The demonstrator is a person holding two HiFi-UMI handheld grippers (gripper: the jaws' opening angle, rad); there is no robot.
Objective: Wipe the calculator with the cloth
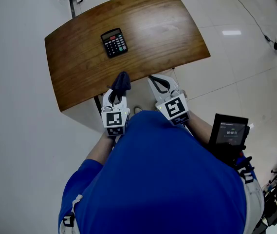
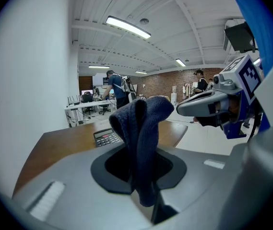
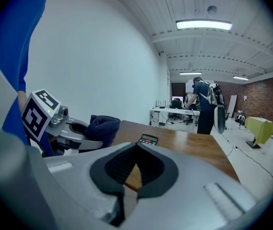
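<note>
Head view, steeply down: calculator (image 1: 114, 42) flat and keys-up on the wooden worktop (image 1: 167, 28), toward its far left part, well apart from both grippers. Left gripper (image 1: 119, 89) at the near edge, clenched on a dark blue cloth (image 1: 122, 80). In the left gripper view, cloth bunched and folded over above the pads, with a tail hanging below. Right gripper (image 1: 154, 80) just beside the left, closed on nothing, only wood showing through the hollow of its pads. Fits a cloth heading for the calculator as well as one drawn back from it.

As for the cloth: looks soft, knitted and limp, likely to fold and drag rather than push. Best pinched at the bunched middle, with a loose pad of fabric out front.

As for the calculator: probably light, stiff and smooth-cased, apt to skid on polished wood under a sideways wipe. Worth steadying at an edge of the case, off the keys and display.

No other thing visible between cloth and calculator. Off the worktop: a dark screen device (image 1: 230, 133) at the person's right side, cables (image 1: 245, 13) on the pale floor, and people at desks (image 2: 117, 87) far off in both gripper views.
</note>
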